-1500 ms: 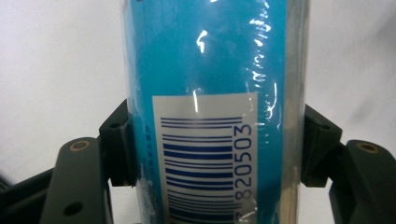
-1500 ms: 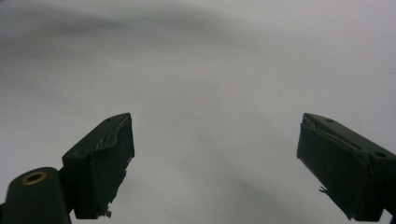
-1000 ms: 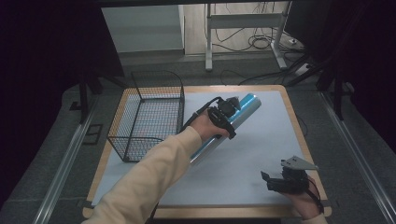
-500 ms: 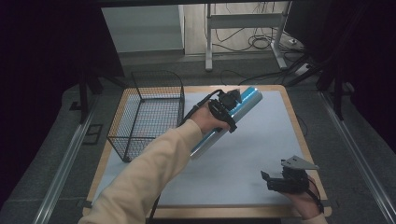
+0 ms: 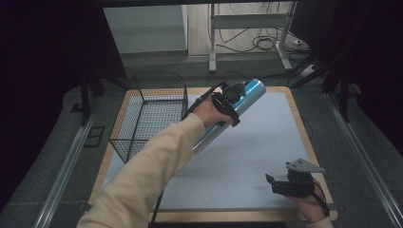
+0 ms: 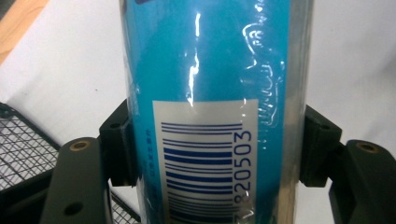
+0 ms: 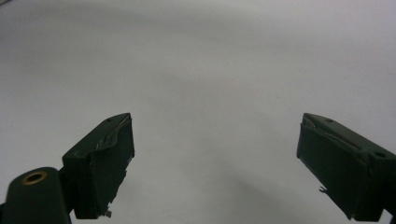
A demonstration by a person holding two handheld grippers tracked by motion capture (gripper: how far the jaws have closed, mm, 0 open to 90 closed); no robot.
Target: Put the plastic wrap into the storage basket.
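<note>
A long blue roll [image 5: 250,91] wrapped in clear film hangs slanted above the white mat [image 5: 256,142], its far end highest. My left gripper [image 5: 229,105] is shut on its middle, just right of the wire basket [image 5: 151,114]. In the left gripper view both black pads [image 6: 120,144] press the sides of the blue roll [image 6: 210,93], whose white barcode label faces the camera. My right gripper [image 5: 279,184] rests low at the mat's near right corner. Its jaws stand wide apart, with nothing between the fingertips [image 7: 112,154] but bare mat.
The black wire basket stands on the left part of the wooden table [image 5: 294,102], a corner of the basket [image 6: 23,149] showing beside the left jaw. Table legs and cables [image 5: 266,42] lie on the floor beyond the far edge.
My left gripper has lifted the blue roll higher and slightly farther from me; the roll's near end has come off the mat. The right gripper has stayed where it was.
</note>
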